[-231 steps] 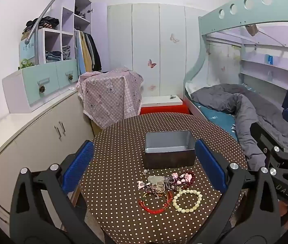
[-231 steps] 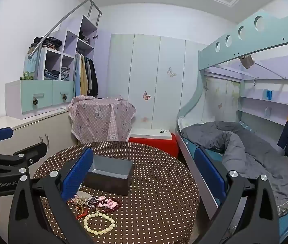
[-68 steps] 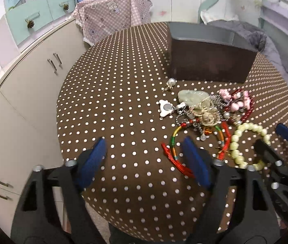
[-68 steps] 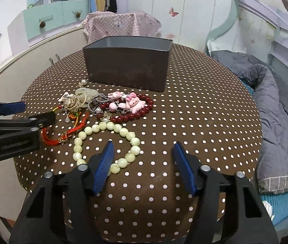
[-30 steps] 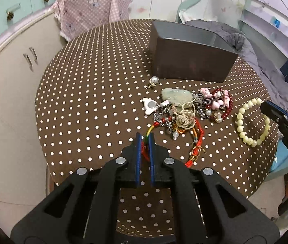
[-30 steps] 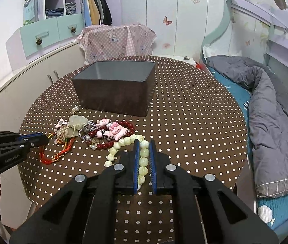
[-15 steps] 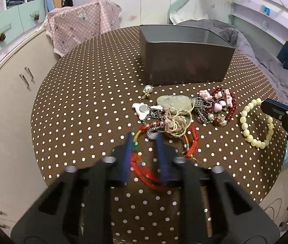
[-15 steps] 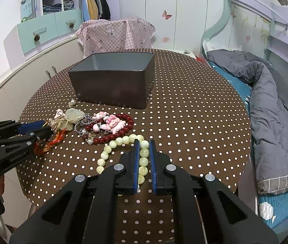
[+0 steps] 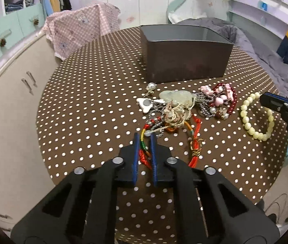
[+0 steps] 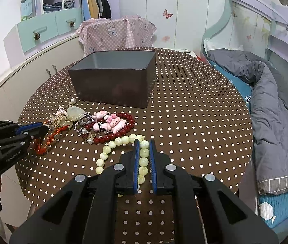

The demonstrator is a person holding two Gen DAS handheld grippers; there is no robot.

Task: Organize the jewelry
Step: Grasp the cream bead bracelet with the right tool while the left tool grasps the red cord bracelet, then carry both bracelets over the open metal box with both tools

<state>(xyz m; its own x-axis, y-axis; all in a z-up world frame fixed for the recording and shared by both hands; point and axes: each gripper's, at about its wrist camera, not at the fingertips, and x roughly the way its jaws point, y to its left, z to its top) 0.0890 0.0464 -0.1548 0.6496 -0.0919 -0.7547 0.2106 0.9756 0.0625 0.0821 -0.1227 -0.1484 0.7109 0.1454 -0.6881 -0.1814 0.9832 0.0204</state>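
Note:
A dark grey box (image 9: 184, 50) stands open on the round polka-dot table (image 9: 87, 93). In front of it lies a tangled jewelry pile (image 9: 180, 105): a jade pendant, a dark red bead bracelet with pink charms (image 10: 111, 124), and cords. My left gripper (image 9: 144, 140) is shut on the red multicolour cord bracelet (image 9: 142, 148). My right gripper (image 10: 144, 144) is shut on the pale green bead bracelet (image 10: 144, 152), which also shows in the left wrist view (image 9: 253, 118). Both bracelets still touch the table.
A bed with a grey duvet (image 10: 274, 105) is right of the table. White cabinets (image 9: 7, 93) and a chair under pink cloth (image 10: 115, 32) stand left and behind. The table edge is close below both grippers.
Both grippers closed from open onto their bracelets. In the last half second the left gripper has drawn the red cord slightly toward me; the right one holds steady.

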